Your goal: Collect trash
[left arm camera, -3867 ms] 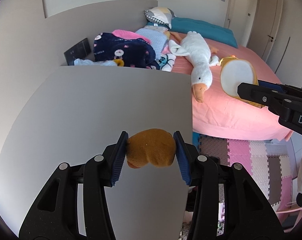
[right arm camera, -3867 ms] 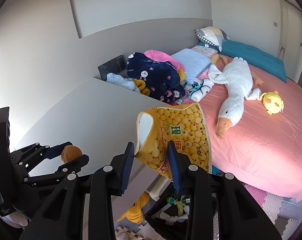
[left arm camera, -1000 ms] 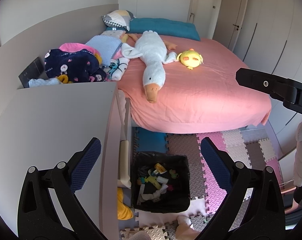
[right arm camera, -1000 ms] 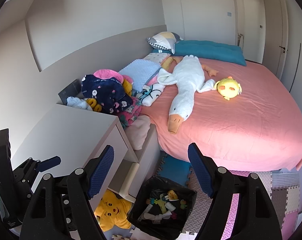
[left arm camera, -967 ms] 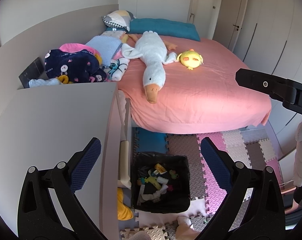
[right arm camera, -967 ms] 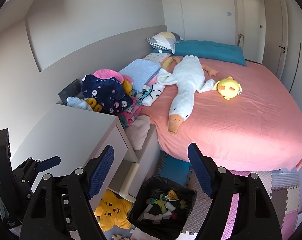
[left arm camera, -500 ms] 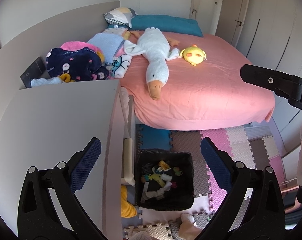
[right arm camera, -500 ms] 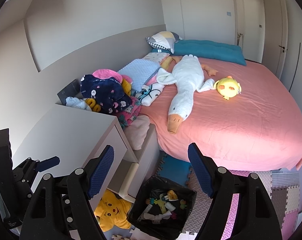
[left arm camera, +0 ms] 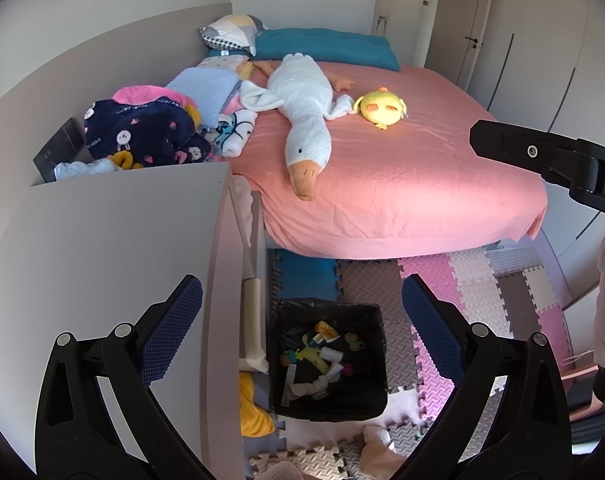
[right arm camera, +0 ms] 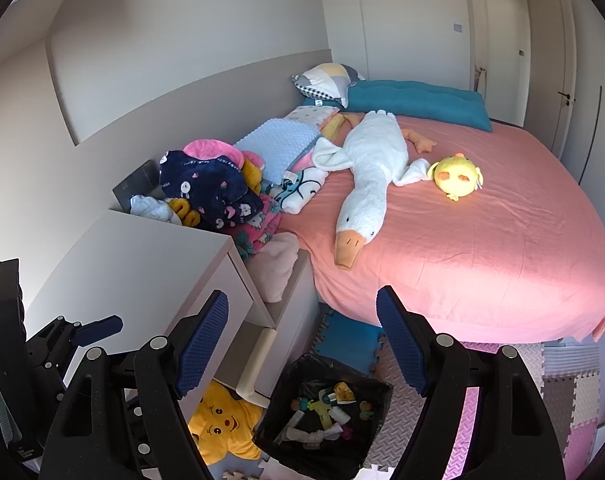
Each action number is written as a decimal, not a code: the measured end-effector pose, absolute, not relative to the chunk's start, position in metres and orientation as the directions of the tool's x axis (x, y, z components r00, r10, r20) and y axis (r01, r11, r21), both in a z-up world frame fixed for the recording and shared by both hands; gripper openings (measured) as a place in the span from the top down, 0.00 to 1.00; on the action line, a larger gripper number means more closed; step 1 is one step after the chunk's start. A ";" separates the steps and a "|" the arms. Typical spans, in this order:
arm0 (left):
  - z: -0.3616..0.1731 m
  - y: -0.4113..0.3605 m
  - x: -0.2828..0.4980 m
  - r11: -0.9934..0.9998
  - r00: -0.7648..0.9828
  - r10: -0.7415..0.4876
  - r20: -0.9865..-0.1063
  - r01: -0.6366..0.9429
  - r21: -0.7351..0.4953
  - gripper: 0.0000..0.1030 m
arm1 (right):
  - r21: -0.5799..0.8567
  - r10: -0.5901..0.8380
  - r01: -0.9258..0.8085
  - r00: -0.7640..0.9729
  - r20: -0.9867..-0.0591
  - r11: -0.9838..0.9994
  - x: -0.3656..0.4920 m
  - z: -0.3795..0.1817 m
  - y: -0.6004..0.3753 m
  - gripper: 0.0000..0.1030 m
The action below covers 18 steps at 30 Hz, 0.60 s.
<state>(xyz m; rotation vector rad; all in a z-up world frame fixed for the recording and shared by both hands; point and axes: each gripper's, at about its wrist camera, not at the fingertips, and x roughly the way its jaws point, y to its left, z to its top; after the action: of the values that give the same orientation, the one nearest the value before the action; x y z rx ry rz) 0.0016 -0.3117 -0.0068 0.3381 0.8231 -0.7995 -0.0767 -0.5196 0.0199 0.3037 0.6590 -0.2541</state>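
The bin (left arm camera: 329,402) sits on the floor mats (left arm camera: 482,292) between the cabinet (left arm camera: 102,260) and bed (left arm camera: 402,184).

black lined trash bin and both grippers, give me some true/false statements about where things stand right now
1. The left gripper holds a brown object. False: its jaws are wide open and empty.
2. The black lined trash bin stands on the foam floor mats, with mixed litter inside. True.
3. The right gripper is open. True.
4. The white goose plush toy lies inside the bin. False: it lies on the pink bed.
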 end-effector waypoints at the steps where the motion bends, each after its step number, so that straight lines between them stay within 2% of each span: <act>1: -0.007 -0.312 0.002 0.664 0.415 -0.501 -0.760 0.747 -0.030 0.06 | 0.194 -0.135 0.325 0.762 -0.633 0.925 -0.077 0.019 -0.520 0.25; 18: -0.011 -0.323 0.001 0.638 0.381 -0.510 -0.771 0.769 -0.042 0.06 | 0.194 -0.141 0.336 0.755 -0.641 0.922 -0.074 0.019 -0.535 0.25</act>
<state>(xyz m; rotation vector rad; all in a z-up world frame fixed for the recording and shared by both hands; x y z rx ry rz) 0.0013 -0.3234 -0.0112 0.3506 0.8411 -0.8376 -0.0742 -0.5352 0.0186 0.3080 0.6680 -0.2649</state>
